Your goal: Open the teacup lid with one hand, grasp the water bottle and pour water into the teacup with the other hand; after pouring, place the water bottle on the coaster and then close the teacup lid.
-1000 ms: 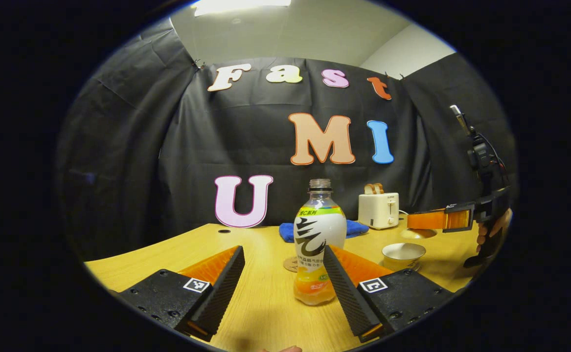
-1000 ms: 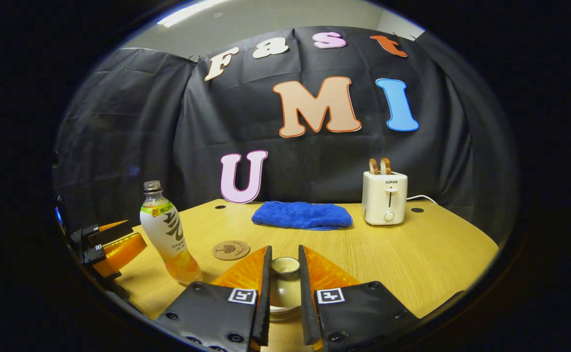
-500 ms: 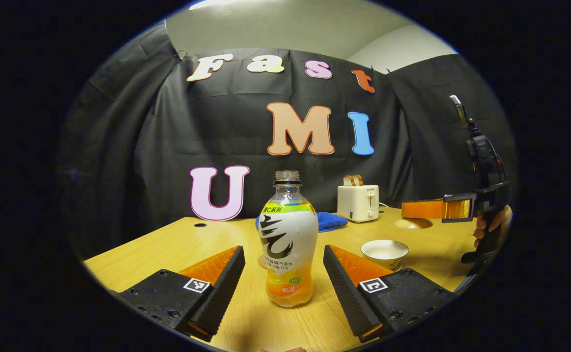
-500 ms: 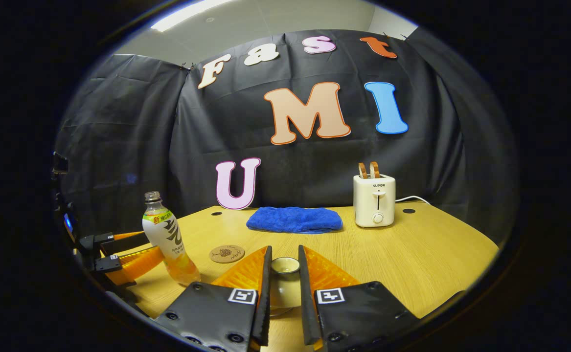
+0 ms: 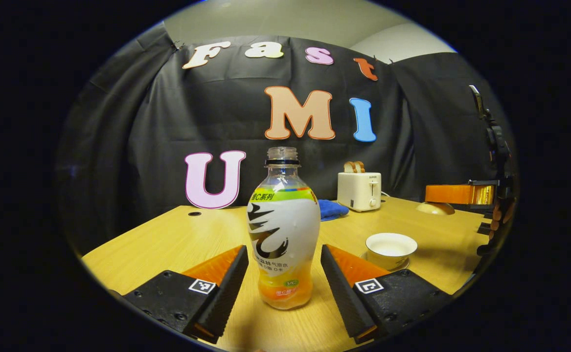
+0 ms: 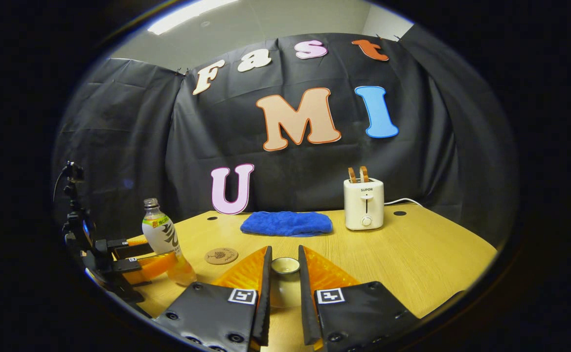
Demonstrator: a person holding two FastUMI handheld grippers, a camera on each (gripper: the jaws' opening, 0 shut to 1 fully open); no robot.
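Observation:
The uncapped water bottle (image 5: 283, 230), with a little orange drink in it, stands on the table between the fingers of my left gripper (image 5: 284, 248). That gripper is open, with a gap on each side of the bottle. The lidless white teacup (image 5: 391, 246) sits on its saucer to the right. Beyond it my right gripper (image 5: 454, 194) holds the lid (image 5: 434, 209) in the air. In the right gripper view my right gripper (image 6: 284, 252) is shut on the lid's knob (image 6: 285, 265). The bottle (image 6: 160, 233) and the round coaster (image 6: 221, 255) lie to its left.
A blue cloth (image 6: 285, 223) and a white toaster (image 6: 363, 203) with bread in it stand at the back of the wooden table (image 6: 427, 254). A hand (image 5: 503, 215) grips the right gripper's handle at the table's right edge.
My left gripper has moved forward so the bottle now stands between its fingers. My right gripper has drawn back a little, still holding the lid.

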